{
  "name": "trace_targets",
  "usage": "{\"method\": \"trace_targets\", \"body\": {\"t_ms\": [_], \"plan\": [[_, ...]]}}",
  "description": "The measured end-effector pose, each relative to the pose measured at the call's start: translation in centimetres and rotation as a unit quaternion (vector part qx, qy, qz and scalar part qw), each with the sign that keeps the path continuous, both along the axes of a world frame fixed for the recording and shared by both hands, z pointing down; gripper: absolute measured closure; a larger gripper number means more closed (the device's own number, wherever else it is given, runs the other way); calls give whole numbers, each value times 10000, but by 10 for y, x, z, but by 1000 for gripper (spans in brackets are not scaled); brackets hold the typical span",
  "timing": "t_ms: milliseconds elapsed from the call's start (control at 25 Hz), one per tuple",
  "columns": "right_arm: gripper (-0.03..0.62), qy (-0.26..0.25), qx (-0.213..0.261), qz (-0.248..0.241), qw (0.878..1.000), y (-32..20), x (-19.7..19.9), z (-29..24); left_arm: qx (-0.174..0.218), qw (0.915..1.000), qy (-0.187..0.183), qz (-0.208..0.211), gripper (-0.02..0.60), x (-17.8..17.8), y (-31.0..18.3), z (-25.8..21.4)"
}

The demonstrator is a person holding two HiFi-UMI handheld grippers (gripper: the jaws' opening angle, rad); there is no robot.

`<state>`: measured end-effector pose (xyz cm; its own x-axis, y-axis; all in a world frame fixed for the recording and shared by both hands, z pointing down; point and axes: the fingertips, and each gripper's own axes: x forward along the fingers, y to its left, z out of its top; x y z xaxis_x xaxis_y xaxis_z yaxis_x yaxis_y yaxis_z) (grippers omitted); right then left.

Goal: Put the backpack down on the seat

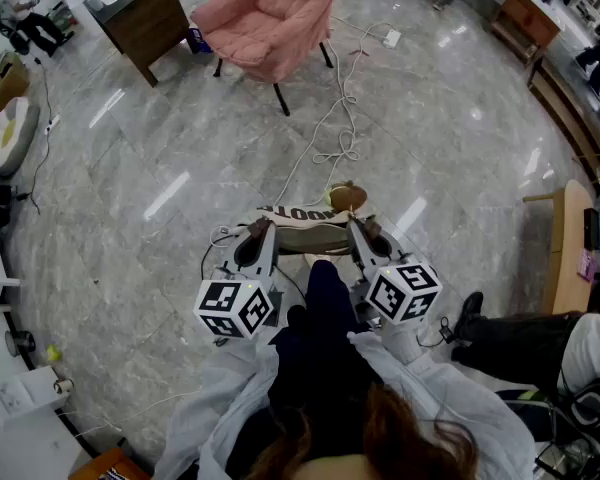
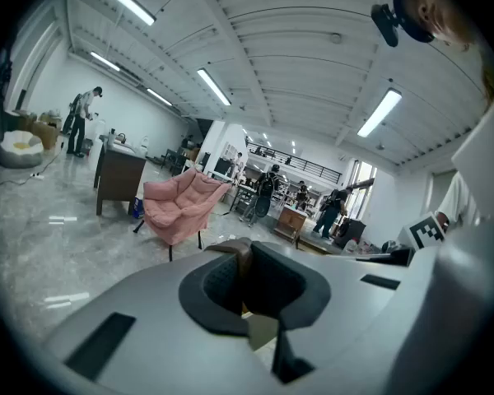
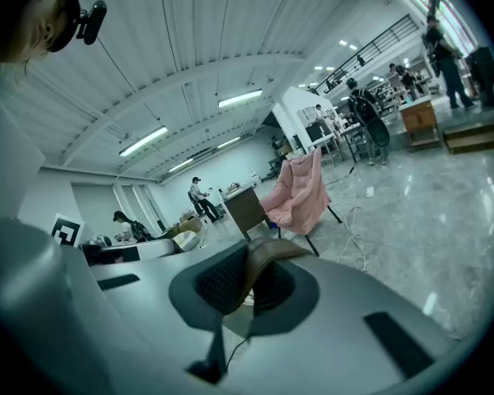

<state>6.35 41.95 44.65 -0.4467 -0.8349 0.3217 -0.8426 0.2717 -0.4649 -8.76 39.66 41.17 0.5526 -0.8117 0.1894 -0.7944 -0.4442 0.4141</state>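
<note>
I hold a khaki backpack [image 1: 306,234] up off the floor in front of me, between both grippers. My left gripper [image 1: 259,230] is shut on its brown strap [image 2: 237,256] at the bag's left side. On the bag's right side my right gripper [image 1: 359,228] is shut on another brown strap [image 3: 269,255]. A band with dark lettering runs across the bag's top. The seat, a pink padded chair [image 1: 270,16] on thin dark legs, stands some way ahead across the floor. It also shows in both gripper views as the chair [image 2: 181,208] and the chair [image 3: 300,191].
A dark wooden cabinet [image 1: 142,16] stands left of the chair. White cables [image 1: 335,138] trail over the marble floor from a power strip [image 1: 391,38] toward me. A wooden table [image 1: 570,243] and a seated person's leg [image 1: 520,338] are at my right.
</note>
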Motion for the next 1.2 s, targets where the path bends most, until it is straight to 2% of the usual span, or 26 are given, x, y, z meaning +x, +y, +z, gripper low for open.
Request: {"method": "trace_targets", "body": {"t_ms": [200,360,840,960,1200], "plan": [[585,80,54,129,9999,39,3,-11,22,10000,-53,25,555,4,38,-7],[585,47,-109,262,9996,48,14,-9,-161,9999,-30,-5,557,13,56,0],[585,-14,37,185,9998,25,44,-13,-354,9988,162,-292,557,43,54,10],[585,0,156,92,9998,10,52,-14,-269,9984,232,-441,557,48,41,9],[585,53,461,-273,9985,-20,60,-23,185,9961,188,-843,557,54,11,-3]]}}
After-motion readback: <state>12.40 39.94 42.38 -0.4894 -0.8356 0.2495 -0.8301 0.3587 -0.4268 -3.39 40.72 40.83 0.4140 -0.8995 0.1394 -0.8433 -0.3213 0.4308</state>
